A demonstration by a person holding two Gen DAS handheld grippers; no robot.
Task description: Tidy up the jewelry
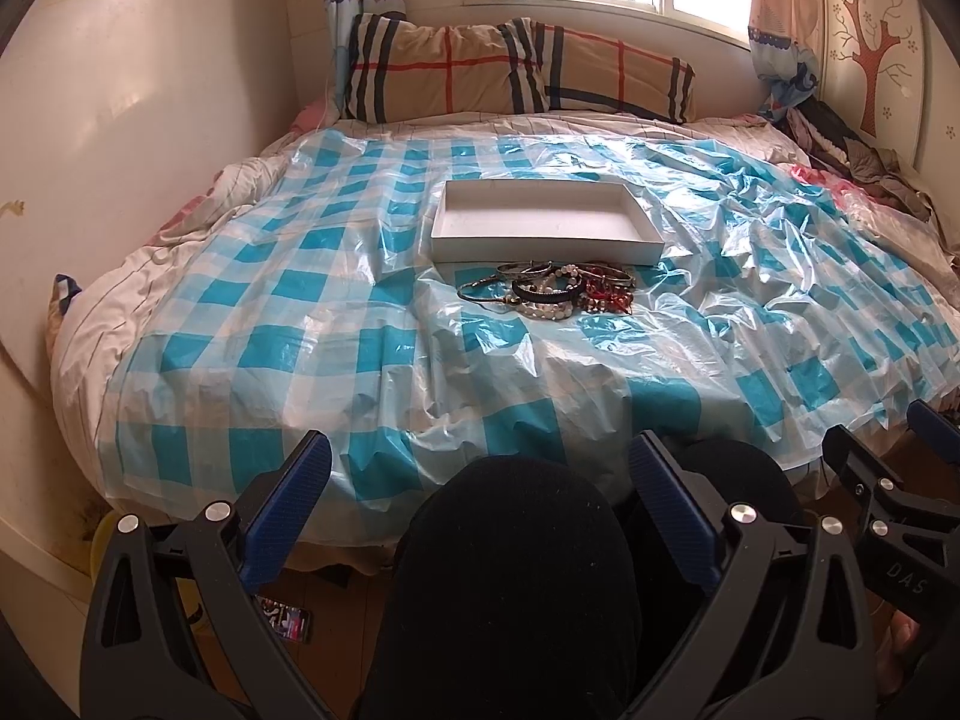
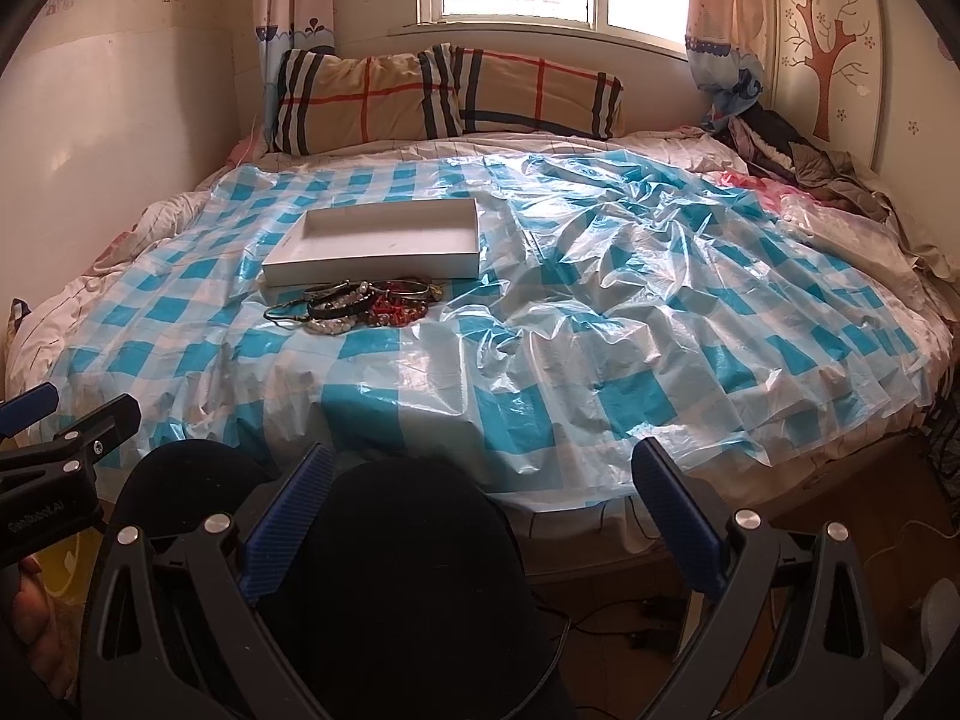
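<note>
A heap of bracelets and bead strings (image 1: 552, 291) (image 2: 360, 303), black, pearl-white and red, lies on a blue-and-white checked plastic sheet (image 1: 336, 312) (image 2: 600, 324) spread over the bed. Just behind the heap sits a shallow white box (image 1: 543, 222) (image 2: 378, 246), with nothing inside. My left gripper (image 1: 480, 468) is open, held back over the person's dark-trousered knees, far short of the jewelry. My right gripper (image 2: 483, 474) is open too, at the bed's near edge, holding nothing. Each gripper shows at the edge of the other's view.
Two plaid pillows (image 1: 516, 69) (image 2: 444, 93) lean under the window. Crumpled clothes (image 1: 852, 150) (image 2: 798, 156) pile up at the bed's far right corner. A phone (image 1: 288, 621) lies on the floor at lower left. Cables (image 2: 630, 624) trail on the floor by the bed.
</note>
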